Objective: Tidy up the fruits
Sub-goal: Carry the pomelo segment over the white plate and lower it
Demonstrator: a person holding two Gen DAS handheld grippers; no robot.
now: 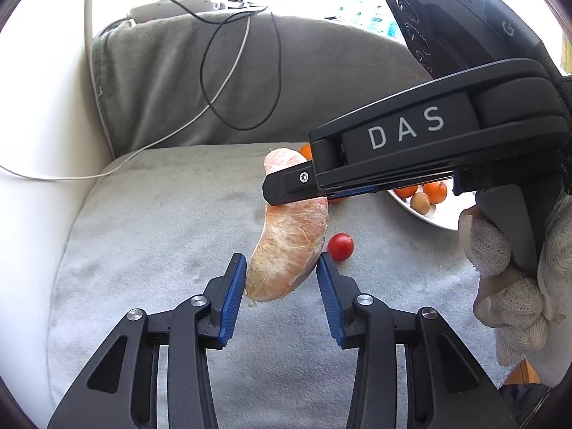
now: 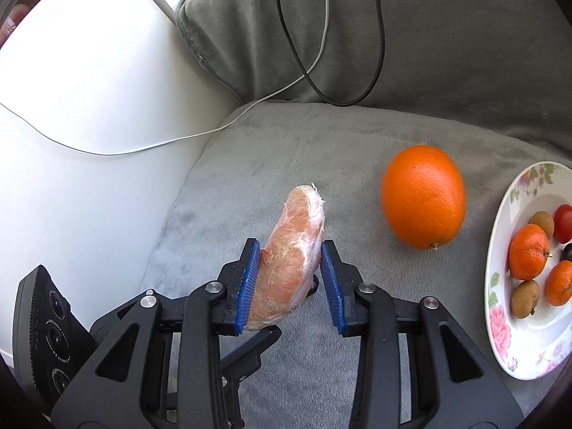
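Both your claws grip one peeled citrus wedge (image 1: 286,250) above the grey cushion (image 1: 143,232): left gripper (image 1: 281,268) at one end, right gripper (image 2: 289,268) at the other. The plate (image 2: 500,286) sits to the right.

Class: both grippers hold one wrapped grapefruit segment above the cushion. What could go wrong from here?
1. Both the left gripper and the right gripper pinch the soft segment; pulling apart may tear it.
2. If dropped, it could land on the cherry tomato below.
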